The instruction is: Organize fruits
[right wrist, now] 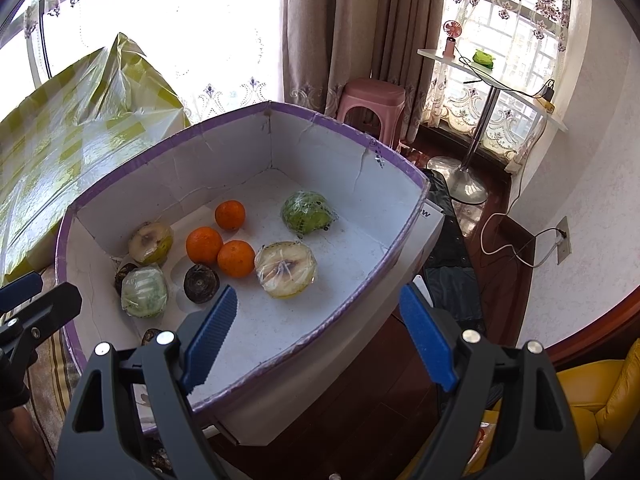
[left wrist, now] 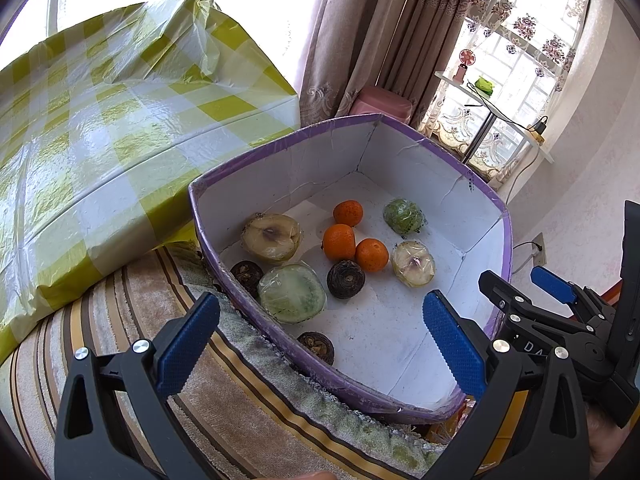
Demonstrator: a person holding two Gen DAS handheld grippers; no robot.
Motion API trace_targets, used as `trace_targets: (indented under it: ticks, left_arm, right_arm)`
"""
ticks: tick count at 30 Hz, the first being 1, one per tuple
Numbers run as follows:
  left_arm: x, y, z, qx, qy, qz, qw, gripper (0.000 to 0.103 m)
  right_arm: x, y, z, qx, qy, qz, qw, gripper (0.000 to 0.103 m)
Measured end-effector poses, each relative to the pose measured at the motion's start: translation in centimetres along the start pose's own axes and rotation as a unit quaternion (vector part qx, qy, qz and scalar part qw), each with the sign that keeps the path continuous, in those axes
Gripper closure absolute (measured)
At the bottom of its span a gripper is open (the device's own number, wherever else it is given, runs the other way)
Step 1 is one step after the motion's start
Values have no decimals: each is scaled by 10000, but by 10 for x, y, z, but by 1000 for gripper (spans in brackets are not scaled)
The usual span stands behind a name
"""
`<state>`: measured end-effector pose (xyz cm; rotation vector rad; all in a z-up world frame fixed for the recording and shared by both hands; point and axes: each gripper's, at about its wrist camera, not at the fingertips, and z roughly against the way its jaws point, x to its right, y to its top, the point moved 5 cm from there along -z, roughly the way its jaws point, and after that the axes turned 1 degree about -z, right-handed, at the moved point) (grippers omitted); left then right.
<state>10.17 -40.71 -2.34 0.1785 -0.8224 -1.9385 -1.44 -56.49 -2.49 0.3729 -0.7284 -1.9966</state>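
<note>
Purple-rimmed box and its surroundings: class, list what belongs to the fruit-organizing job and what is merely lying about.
Belongs: purple-rimmed box, three oranges, four wrapped fruit halves, dark round fruits.

Lying about: checked plastic cover, pink stool, small fan, yellow seat.

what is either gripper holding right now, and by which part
Nothing is held. The left gripper and right gripper both hover with jaws open above the box.
</note>
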Motion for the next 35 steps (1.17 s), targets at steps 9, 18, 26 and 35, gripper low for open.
trace_targets:
  ticks: [9, 18, 26, 35]
  left_arm:
    - [0, 0, 0, 1, 1, -10, 10000, 4]
    - [0, 0, 0, -2, 4, -5, 10000, 4]
    - [3, 3, 4, 106, -232, -28, 9997, 4]
    - [-71, -11, 95, 721, 324, 494, 9956, 4]
  right_arm:
    - [0, 0, 0, -2, -3, -6, 10000, 19]
    - [0, 0, 0, 0, -8, -15, 10000, 19]
    - [7, 1, 2, -16, -48, -166, 9998, 19]
    - [-84, 26, 41, 307, 976, 660, 9926, 12]
